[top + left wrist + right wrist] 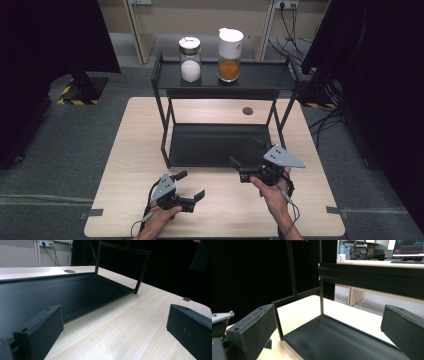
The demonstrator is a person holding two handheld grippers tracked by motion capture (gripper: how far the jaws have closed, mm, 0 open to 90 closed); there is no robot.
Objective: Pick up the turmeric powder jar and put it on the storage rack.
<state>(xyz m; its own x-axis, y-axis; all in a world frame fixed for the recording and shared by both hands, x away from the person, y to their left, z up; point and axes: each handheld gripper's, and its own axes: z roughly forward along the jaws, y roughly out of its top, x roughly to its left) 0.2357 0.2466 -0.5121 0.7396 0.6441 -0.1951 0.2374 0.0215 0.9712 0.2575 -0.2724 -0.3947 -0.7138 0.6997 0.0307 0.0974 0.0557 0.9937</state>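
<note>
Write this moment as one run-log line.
left tongs: open, empty, above table | right tongs: open, empty, at rack's lower shelf | top shelf: white-powder jar, orange-powder jar

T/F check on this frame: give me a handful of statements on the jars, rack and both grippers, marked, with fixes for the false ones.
1. Two jars stand on the rack's top shelf. True.
2. The white-lidded jar holds white powder. False: its contents are orange; the other jar holds the white.
3. The left gripper is open and holds nothing. True.
4. The right gripper is shut on a jar. False: it is open and empty.
5. The rack's bottom tray holds a jar. False: it is bare.
</note>
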